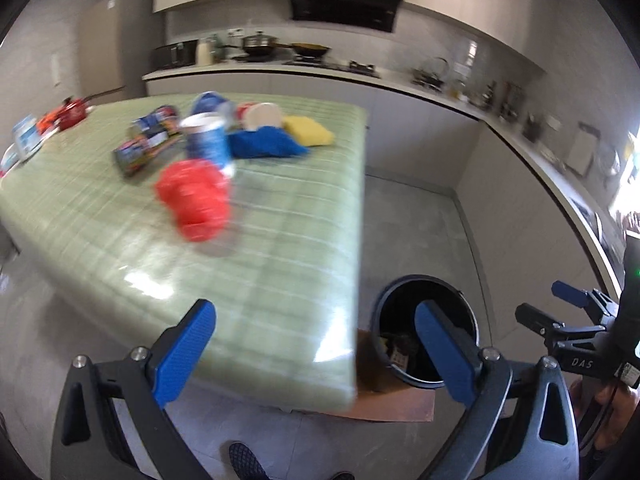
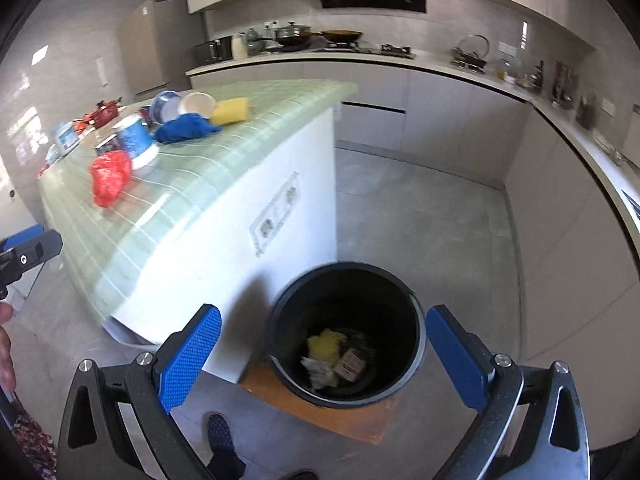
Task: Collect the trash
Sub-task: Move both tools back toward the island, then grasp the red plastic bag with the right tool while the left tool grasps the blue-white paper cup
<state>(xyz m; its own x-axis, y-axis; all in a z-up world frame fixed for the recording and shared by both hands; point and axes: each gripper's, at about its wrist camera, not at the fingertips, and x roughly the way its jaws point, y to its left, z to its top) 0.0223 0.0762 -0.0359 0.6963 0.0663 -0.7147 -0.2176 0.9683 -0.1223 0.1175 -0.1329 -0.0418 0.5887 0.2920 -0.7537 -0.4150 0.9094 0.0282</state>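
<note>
With both my left gripper (image 1: 314,354) and right gripper (image 2: 323,354) jaws apart and empty, the red plastic bag (image 2: 109,182) on the green bench (image 2: 208,184) could slip from my jaws and miss the black bin (image 2: 347,334).

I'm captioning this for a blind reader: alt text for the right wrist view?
An open, empty hand-held gripper hovers over a black trash bin holding some scraps on the floor. Beside it, a green-topped counter holds a red bag and cups.
</note>
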